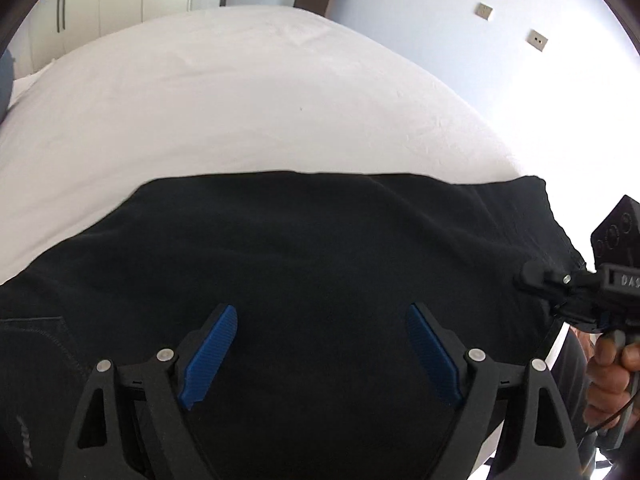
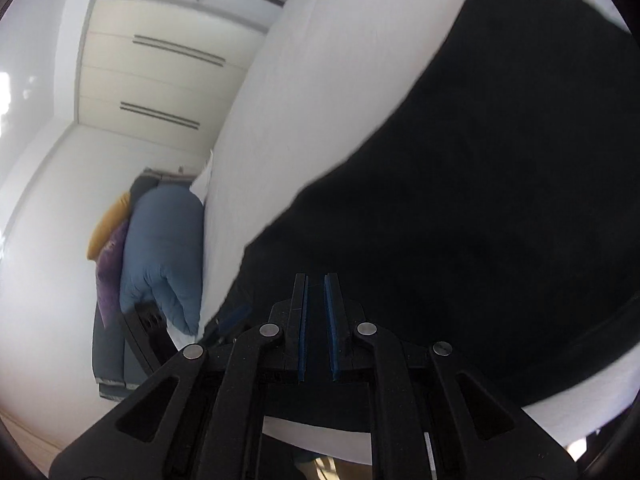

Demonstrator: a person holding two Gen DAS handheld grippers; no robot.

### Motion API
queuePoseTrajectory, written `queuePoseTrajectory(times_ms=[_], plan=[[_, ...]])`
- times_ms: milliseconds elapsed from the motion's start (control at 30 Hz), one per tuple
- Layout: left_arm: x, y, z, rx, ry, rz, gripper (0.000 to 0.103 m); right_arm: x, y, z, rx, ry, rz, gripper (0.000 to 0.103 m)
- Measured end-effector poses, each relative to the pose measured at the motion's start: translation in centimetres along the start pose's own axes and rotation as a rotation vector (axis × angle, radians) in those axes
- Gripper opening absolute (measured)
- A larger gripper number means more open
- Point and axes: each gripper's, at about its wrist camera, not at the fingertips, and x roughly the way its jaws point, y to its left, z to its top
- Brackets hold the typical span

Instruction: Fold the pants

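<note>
The black pants [image 1: 320, 248] lie spread on a white bed [image 1: 240, 100], filling the lower half of the left wrist view. My left gripper [image 1: 322, 320] is open, its blue pads [image 1: 212, 356] wide apart just above the cloth. My right gripper shows at the right edge of that view [image 1: 536, 276], nipping the pants' right edge. In the right wrist view my right gripper [image 2: 316, 280] has its blue pads nearly together with black cloth between them. The pants [image 2: 480, 200] stretch away to the upper right.
The bed [image 2: 320, 80] takes up most of the room. A blue pillow [image 2: 164, 248] with yellow and purple items behind it leans at the bed's far side. White wardrobes [image 2: 160, 80] stand behind. A pale wall with sockets [image 1: 536, 40] is at the right.
</note>
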Motion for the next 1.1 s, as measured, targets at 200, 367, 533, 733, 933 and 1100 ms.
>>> queuePoseTrajectory(times_ms=[200,367,533,733,933,1100], plan=[[-0.1,5.1,-0.1,0.014,0.000,0.032,0.072,3.9,-3.1,1.2,0.061,0.002,-0.071,0.000],[-3.6,13.7,-2.9,-0.065,-0.057,0.002,0.054,-1.6,-8.6,3.0,0.121,-0.140,-0.097,0.000],[-5.6,17.4,-4.1,-0.140,-0.088,-0.005,0.033,-5.3,-11.0,3.9,0.169,-0.270,-0.162,0.000],[-7.7,18.6,-5.9,-0.166,-0.085,0.193,0.050,-5.7,-7.9,3.1,0.092,-0.269,-0.160,0.006],[-9.5,7.7,-6.6,-0.106,-0.179,0.103,0.081,4.6,-1.0,-2.0,-0.081,-0.022,-0.001,0.016],[-3.5,0.3,-7.6,-0.006,-0.071,0.070,0.090,10.7,-0.1,-2.7,-0.089,0.049,-0.018,0.060]])
